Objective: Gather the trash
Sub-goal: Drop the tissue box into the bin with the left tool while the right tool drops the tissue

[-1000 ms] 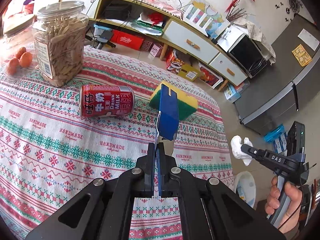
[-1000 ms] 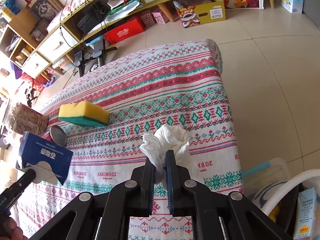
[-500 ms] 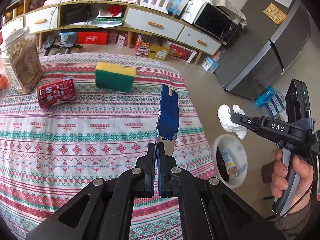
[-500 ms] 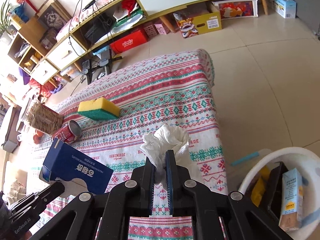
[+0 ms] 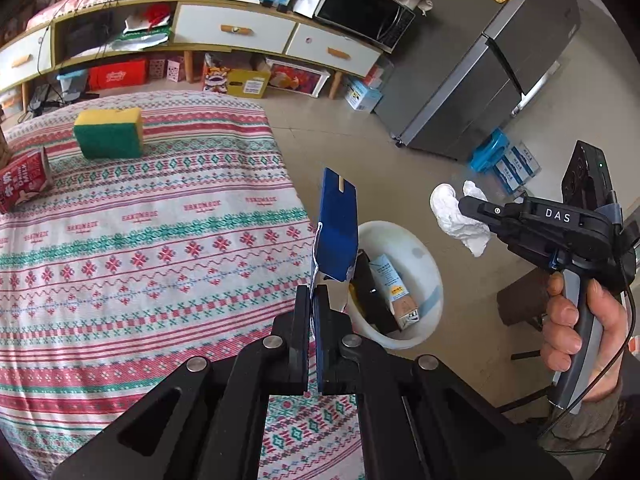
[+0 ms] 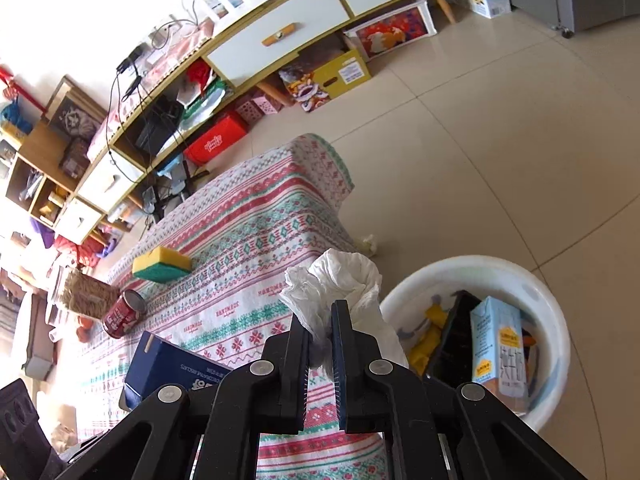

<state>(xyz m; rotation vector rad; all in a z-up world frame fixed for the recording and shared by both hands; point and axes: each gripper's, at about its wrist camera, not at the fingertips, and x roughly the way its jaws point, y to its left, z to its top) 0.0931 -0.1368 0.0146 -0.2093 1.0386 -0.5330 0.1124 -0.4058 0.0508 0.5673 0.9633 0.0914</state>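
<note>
The left tongs [image 5: 316, 300] are pressed together on the lower edge of a flattened blue carton [image 5: 336, 228], which stands upright from the fingers, its top flap raised. The carton hangs past the near edge of the desk [image 5: 140, 240], in front of the white bin [image 5: 428, 280] on the floor beside the desk. In the right wrist view the same blue carton [image 6: 172, 368] shows at lower left, over the patterned cloth.

The right tongs [image 6: 320, 320] are pinching a crumpled white tissue [image 6: 340, 276]; the wad bulges above and to the right of the fingertips. In the left wrist view the right tongs [image 5: 466, 206] are seen from the side, held by a hand [image 5: 576, 320] on the grip, with the tissue [image 5: 456, 216] sticking out at the tip, above the floor and to the right of the bin.

The bin [image 6: 556, 308] already holds a light blue drink carton [image 6: 500, 344], a black tray-like piece [image 6: 452, 340] and something yellow [image 6: 432, 320].

On the desk a yellow and green sponge [image 5: 110, 132] lies near the far side, with a red can [image 5: 24, 180] on its side to the left of it, well apart from both tongs. In the right wrist view a jar [image 6: 86, 292] stands just beyond the can. Another small bit of crumpled paper [image 6: 366, 242] lies on the floor tiles beside the draped cloth.
</note>
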